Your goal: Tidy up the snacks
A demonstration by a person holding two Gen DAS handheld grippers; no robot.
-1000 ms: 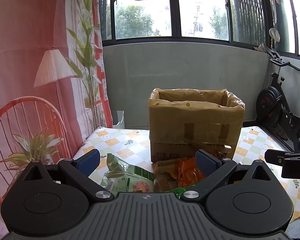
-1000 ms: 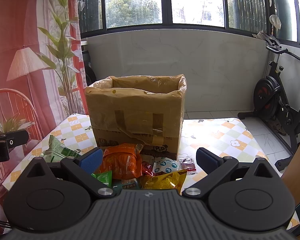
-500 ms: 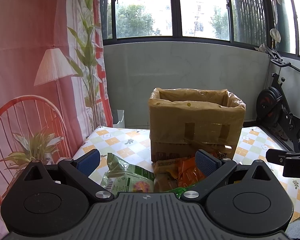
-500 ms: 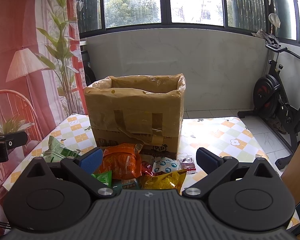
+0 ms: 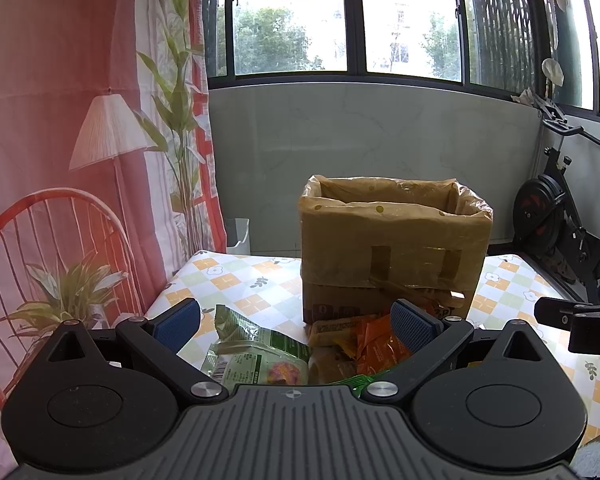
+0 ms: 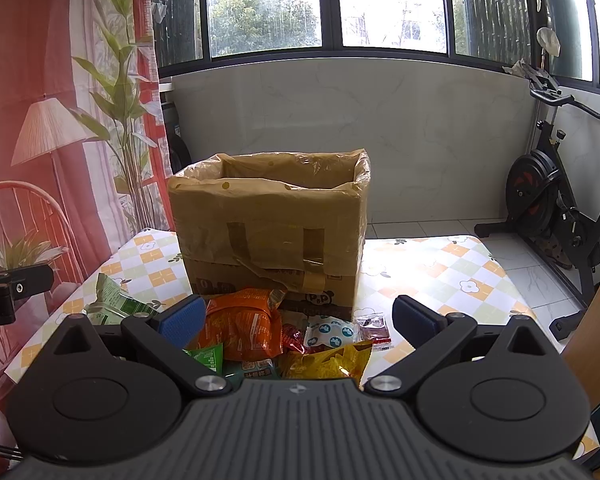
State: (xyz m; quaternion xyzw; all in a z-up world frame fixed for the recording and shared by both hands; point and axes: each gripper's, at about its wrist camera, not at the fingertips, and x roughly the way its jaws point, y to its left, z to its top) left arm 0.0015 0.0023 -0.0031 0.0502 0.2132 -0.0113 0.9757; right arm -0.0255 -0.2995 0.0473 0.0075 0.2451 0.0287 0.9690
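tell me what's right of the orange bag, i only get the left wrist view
Observer: A white packet with blue dots lies just right of the orange bag, in front of the box.
Operator: anything further right
Observer: A small red sachet lies flat on the table, near the box's right corner.
Operator: is the right hand-held gripper holding anything
Observer: No, the right hand-held gripper is open and empty.
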